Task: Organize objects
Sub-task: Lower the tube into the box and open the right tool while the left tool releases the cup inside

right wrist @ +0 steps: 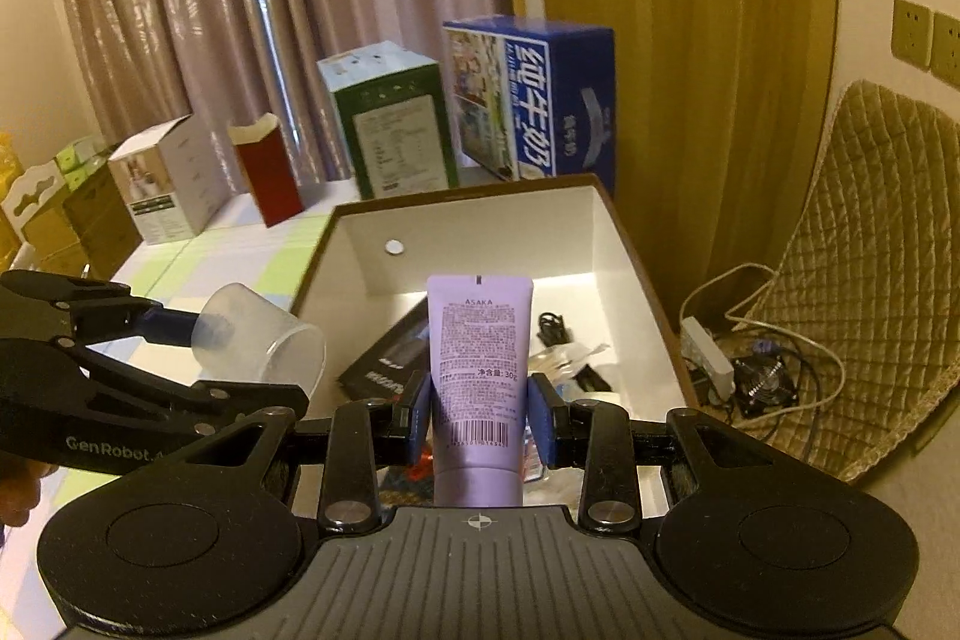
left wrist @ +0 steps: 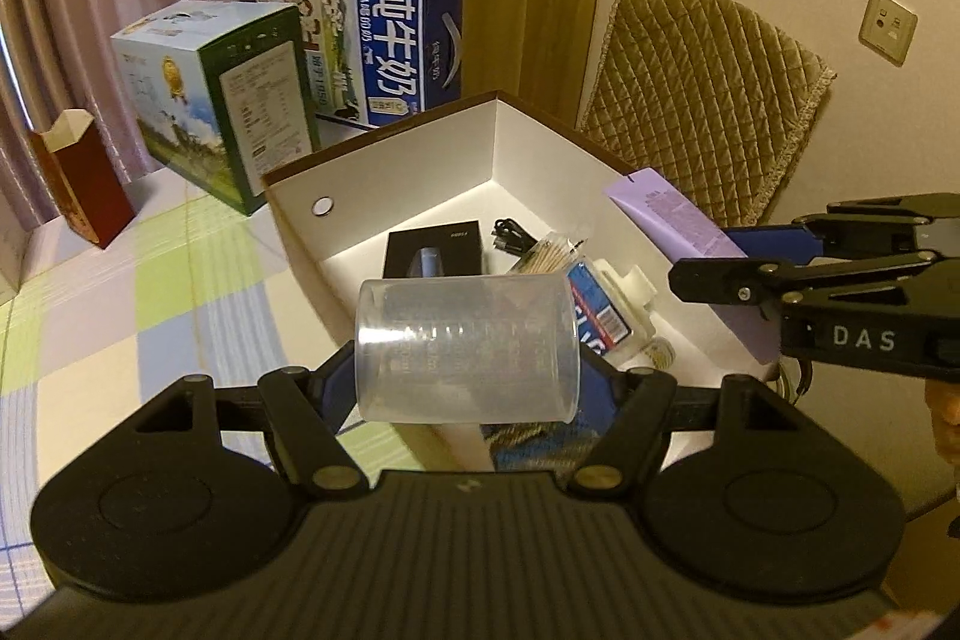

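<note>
The left claw (left wrist: pixel 468 382) tilts downward over the near edge of the open white box (left wrist: pixel 420 148), its blue pads clamped on a clear plastic cup (left wrist: pixel 465 349) lying sideways between them. The right claw (right wrist: pixel 480 415) also slopes down toward the box from the near right, gripping a purple tube (right wrist: pixel 479 376) that points away, cap end nearest the camera. Both things hang above the box, which sits on the checked counter (left wrist: pixel 150 292) and contains a black carton (left wrist: pixel 433 247), a cable (left wrist: pixel 510 235) and small packets.
</note>
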Tool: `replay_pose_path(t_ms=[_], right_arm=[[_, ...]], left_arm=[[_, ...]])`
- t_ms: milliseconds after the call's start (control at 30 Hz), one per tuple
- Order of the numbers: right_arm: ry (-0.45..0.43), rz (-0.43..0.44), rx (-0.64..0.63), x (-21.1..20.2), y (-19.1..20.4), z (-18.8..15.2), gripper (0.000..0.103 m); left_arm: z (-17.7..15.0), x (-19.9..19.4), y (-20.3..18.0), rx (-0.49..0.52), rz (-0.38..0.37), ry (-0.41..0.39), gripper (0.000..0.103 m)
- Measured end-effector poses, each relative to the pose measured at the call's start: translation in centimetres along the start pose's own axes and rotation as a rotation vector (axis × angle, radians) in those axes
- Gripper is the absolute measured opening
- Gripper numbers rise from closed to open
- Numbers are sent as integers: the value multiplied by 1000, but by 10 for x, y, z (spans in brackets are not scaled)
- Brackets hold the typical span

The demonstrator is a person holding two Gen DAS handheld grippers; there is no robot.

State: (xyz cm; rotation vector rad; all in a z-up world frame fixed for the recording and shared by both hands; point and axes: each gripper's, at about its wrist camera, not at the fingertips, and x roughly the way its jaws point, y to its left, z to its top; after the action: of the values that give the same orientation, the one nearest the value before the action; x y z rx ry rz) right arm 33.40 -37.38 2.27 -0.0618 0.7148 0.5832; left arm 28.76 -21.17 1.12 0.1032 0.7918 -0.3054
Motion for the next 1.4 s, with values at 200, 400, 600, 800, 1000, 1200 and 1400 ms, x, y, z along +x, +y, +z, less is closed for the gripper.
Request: replay_pose_path(t_ms=[200, 400, 600, 800, 1000, 1200, 1400], right_arm=[[40, 25, 73, 28, -19, 7, 31], [91, 63, 108, 50, -25, 5, 31], [140, 94, 162, 69, -33, 1, 32], [130, 120, 212, 75, -40, 2, 33], [128, 100, 198, 71, -40, 5, 40], [126, 74, 211, 61, -45, 0, 48], [111, 44, 200, 45, -48, -5, 58]], left_arm=[[13, 31, -4, 2, 8, 34, 69], [18, 55, -4, 3, 15, 72, 69], [15, 69, -5, 1, 21, 107, 69], [15, 74, -2, -1, 31, 121, 69], [15, 74, -3, -2, 31, 126, 69], [15, 72, -5, 2, 25, 125, 69], [12, 70, -9, 6, 17, 128, 69]])
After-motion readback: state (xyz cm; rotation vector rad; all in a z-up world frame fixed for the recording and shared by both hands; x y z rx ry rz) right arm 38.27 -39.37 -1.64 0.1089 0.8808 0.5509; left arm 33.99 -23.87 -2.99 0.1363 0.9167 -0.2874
